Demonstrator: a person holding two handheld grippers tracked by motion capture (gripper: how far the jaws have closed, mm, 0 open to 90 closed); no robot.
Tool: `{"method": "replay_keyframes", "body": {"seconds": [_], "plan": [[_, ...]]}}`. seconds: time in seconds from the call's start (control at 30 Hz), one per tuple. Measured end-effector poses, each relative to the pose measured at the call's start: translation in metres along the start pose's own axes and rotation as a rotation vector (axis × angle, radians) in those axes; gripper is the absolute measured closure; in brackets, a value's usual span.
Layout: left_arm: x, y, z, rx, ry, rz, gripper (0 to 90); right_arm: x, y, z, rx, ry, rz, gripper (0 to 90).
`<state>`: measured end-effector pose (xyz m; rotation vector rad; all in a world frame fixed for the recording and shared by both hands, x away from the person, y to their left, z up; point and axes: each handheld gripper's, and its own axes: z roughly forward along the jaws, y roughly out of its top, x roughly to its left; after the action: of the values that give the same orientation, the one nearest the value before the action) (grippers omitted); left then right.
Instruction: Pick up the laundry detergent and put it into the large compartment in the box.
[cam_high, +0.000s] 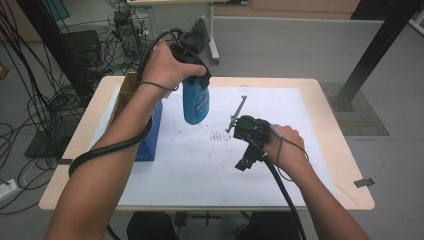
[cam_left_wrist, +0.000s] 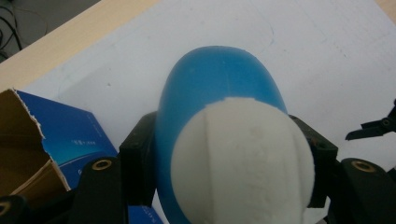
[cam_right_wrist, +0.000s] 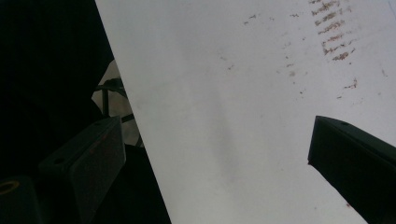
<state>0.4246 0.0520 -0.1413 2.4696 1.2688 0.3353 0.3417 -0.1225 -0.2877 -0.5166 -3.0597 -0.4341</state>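
— Blue plastic, white cap: the bottle (cam_high: 196, 102) hangs in the air over the white sheet (cam_high: 280, 165), pinched near its cap end by the left gripper (cam_high: 192, 60), base pointing down. It's just beside the blue carton (cam_high: 150, 135), whose torn top stands open.

— Is the hold sound?

— In the left gripper view the two black jaws press the bottle's (cam_left_wrist: 215, 93) sides just under the cap (cam_left_wrist: 243, 158), squarely, so I'd say yes. If it's headed for the carton (cam_left_wrist: 70, 140), I'd keep it upright and line it over the opening before lowering; the cardboard flap looks easy to snag.

— And the other hand?

— The right gripper (cam_high: 245, 132) rests low on the sheet, well apart from the bottle, holding nothing; its jaws stand wide open over the paper with rusty smudges (cam_right_wrist: 334, 42). A thin metal rod (cam_high: 236, 112) lies just beyond it. I'd keep that hand still.
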Motion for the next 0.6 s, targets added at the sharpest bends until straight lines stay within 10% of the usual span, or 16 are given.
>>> {"method": "replay_keyframes", "body": {"seconds": [0.6], "plan": [[-0.003, 0.008, -0.033, -0.024, -0.001, -0.001, 37.8, 0.008, 0.004, -0.009, 0.006, -0.018, 0.0, 3.8]]}}
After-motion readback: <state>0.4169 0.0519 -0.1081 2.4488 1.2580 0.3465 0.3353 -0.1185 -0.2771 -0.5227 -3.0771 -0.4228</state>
